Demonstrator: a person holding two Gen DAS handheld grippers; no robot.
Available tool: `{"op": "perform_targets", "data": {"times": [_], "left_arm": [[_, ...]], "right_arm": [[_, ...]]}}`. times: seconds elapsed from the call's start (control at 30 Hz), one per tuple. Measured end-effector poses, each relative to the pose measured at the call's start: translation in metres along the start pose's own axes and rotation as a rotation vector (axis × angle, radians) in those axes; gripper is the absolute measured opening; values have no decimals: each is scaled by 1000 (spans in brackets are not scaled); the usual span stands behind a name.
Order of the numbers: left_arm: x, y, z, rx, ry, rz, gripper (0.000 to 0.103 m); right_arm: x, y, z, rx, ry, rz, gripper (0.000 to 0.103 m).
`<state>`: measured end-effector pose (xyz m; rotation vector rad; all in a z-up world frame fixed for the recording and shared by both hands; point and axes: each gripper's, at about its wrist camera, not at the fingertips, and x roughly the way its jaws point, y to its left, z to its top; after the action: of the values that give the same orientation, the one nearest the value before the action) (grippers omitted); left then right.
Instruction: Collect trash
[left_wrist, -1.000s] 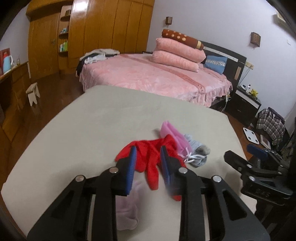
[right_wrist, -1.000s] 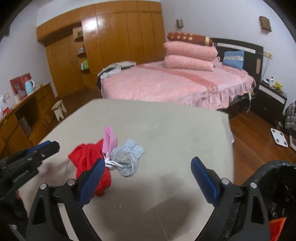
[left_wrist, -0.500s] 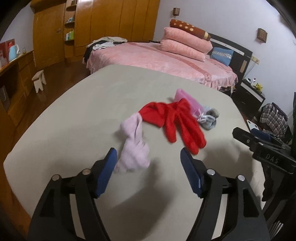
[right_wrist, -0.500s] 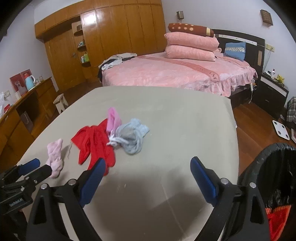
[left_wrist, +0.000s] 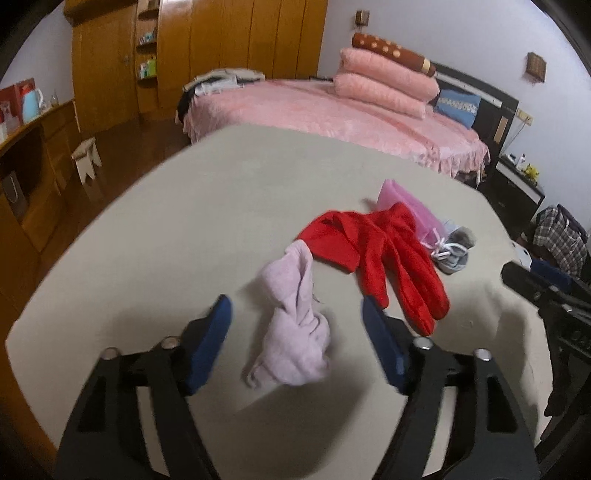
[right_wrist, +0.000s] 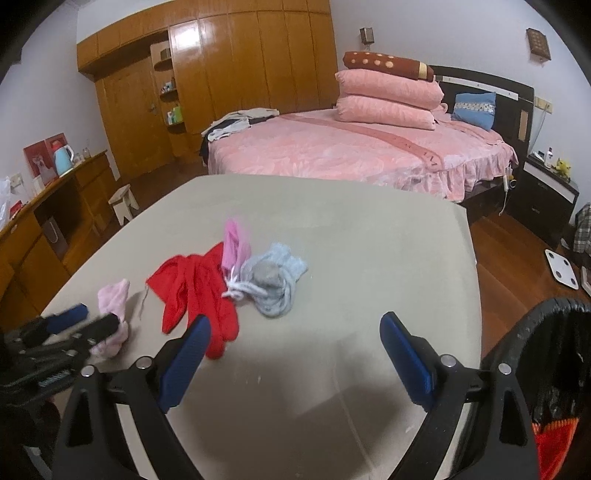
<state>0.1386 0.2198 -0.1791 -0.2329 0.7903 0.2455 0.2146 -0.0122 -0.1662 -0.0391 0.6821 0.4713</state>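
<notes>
One lilac sock (left_wrist: 295, 317), two red socks (left_wrist: 388, 258).

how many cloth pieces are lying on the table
4: a lilac one nearest, a red one mid-table, a pink one behind it, a grey-blue one beside that. More may be hidden beneath.

dim indoor light, soft shadows, wardrobe (right_wrist: 236, 74) glare, blurred fisheye edges with dark corners.

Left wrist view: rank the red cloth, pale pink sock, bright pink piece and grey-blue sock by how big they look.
1. red cloth, largest.
2. pale pink sock, though it lies nearest the camera, so this is inflated.
3-4. bright pink piece and grey-blue sock: alike, both partly hidden, not ranked.
</notes>
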Motion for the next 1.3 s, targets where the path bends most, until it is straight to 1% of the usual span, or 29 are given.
{"op": "perform_targets", "data": {"times": [0.03, 0.07, 0.1, 0.13, 0.2, 0.37, 0.5, 0.67, 0.73, 0.8, 0.9, 0.93, 1.0, 1.03, 1.07, 1.1, 1.17, 1.3], "left_arm": [[5, 0, 1, -3, 23, -2, 58], [12, 0, 2, -10, 53, -27, 46], [15, 0, 1, -16, 66, -41, 33], [17, 1, 1, -19, 71, -44, 33], [14, 2, 3, -29, 52, -59, 32], [-3, 1, 15, -24, -27, -53, 32], [-11, -1, 26, -28, -59, -47, 32], [-19, -2, 35, -17, -89, -35, 32], [-18, -3, 38, -20, -93, -35, 32], [-15, -5, 41, -23, -91, -35, 32], [-11, -7, 43, -26, -89, -35, 32], [-10, -7, 43, -26, -87, -35, 32], [-8, -9, 44, -22, -84, -36, 32], [-8, -7, 44, -19, -83, -36, 32], [-8, -8, 44, -16, -83, -36, 32], [-9, -8, 44, -13, -82, -37, 32], [-11, -8, 43, -11, -81, -37, 32], [-14, -9, 44, -11, -91, -38, 32]], "right_arm": [[1, 0, 1, -1, -1, 0, 91], [3, 0, 3, -3, -4, -1, 91], [4, 1, 5, -4, -6, -2, 91], [7, 1, 7, -5, -8, -2, 91], [11, 2, 11, -6, -8, -3, 91], [30, 4, 15, -9, 18, -5, 90], [38, 3, 19, 14, 35, 7, 86], [34, 0, 29, 30, 6, -2, 86], [40, 1, 32, 15, 18, -18, 86], [47, 1, 36, 11, 31, -16, 84], [61, 6, 37, -18, 62, -21, 78], [68, 7, 36, -21, 83, -10, 73], [75, 7, 35, -10, 107, 46, 67], [78, 7, 35, 5, 127, 106, 57], [78, 9, 36, 9, 137, 137, 44], [78, 9, 37, 7, 140, 147, 38], [72, 11, 38, -11, 140, 166, 34], [55, 6, 40, 12, 104, 180, 33]]}}
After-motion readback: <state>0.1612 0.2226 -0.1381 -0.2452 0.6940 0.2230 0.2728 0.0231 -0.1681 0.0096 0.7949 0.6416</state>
